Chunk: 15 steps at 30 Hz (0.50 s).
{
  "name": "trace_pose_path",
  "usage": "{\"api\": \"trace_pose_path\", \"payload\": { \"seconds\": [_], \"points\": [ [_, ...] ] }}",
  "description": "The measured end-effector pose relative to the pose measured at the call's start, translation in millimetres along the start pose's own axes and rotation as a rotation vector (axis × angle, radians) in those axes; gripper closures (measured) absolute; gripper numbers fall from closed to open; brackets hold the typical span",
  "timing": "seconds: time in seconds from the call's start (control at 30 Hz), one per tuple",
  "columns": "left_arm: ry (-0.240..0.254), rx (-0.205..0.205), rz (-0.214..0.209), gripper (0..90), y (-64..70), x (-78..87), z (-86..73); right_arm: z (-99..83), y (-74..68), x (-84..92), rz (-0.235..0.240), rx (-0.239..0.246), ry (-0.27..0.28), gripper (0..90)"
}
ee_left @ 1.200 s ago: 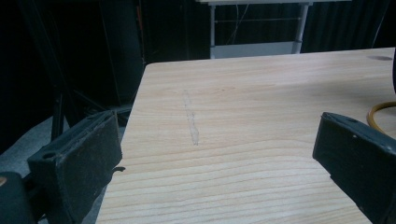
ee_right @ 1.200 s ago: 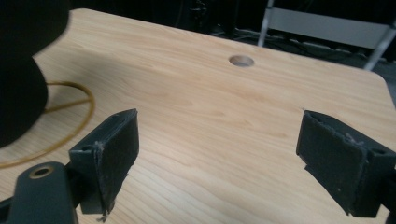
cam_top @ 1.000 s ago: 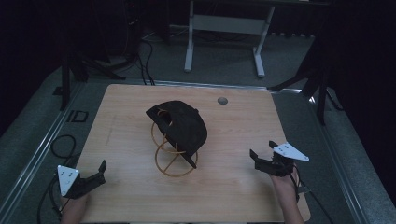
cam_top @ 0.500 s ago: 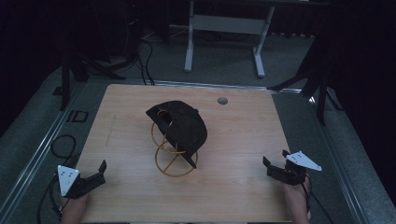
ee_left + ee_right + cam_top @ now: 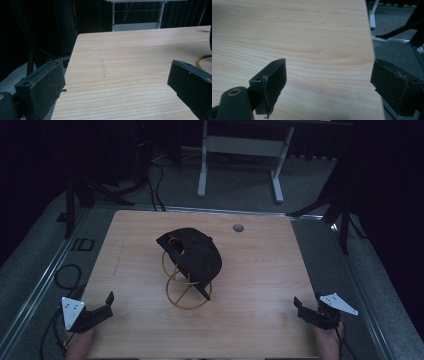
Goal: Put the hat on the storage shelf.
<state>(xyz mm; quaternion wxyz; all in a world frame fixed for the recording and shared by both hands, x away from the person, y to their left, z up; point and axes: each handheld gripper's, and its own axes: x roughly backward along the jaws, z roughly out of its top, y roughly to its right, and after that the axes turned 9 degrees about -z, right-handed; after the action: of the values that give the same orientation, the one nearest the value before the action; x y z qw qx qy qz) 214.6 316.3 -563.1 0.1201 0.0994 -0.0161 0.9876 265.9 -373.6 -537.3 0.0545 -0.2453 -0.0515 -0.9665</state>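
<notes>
A black cap [image 5: 192, 256] rests on a gold wire stand [image 5: 186, 290] in the middle of the wooden table [image 5: 260, 270]. My left gripper [image 5: 102, 308] sits at the near left corner, open and holding nothing. In the left gripper view its jaws [image 5: 117, 80] stand wide apart over bare wood, with a bit of the gold wire stand [image 5: 203, 61] at the right edge. My right gripper [image 5: 307, 308] is at the near right edge, open too. In the right gripper view its jaws [image 5: 329, 80] straddle the table's right edge, nothing between them.
A round grommet hole [image 5: 238, 227] is set in the table's far side. Behind the table stands a white-legged frame [image 5: 240, 150]. Black stand legs [image 5: 345, 215] flank the table, and cables [image 5: 65, 275] lie on the grey floor at the left.
My right gripper has drawn back toward me and to the right, ending at the table's near right edge. The left gripper, cap and stand have not moved.
</notes>
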Motion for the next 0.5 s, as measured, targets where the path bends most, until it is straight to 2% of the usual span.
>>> {"api": "trace_pose_path", "payload": {
  "seconds": [0.27,0.5],
  "points": [
    [-0.002,0.003,0.001,1.6,-0.2,-0.1,0.1,-8.0,8.3,6.2,-0.030,-0.020,0.010,13.3],
    [-0.002,0.005,0.002,1.7,-0.3,-0.3,0.1,-7.4,3.5,4.8,-0.059,0.019,0.020,13.5]
  ]
}}
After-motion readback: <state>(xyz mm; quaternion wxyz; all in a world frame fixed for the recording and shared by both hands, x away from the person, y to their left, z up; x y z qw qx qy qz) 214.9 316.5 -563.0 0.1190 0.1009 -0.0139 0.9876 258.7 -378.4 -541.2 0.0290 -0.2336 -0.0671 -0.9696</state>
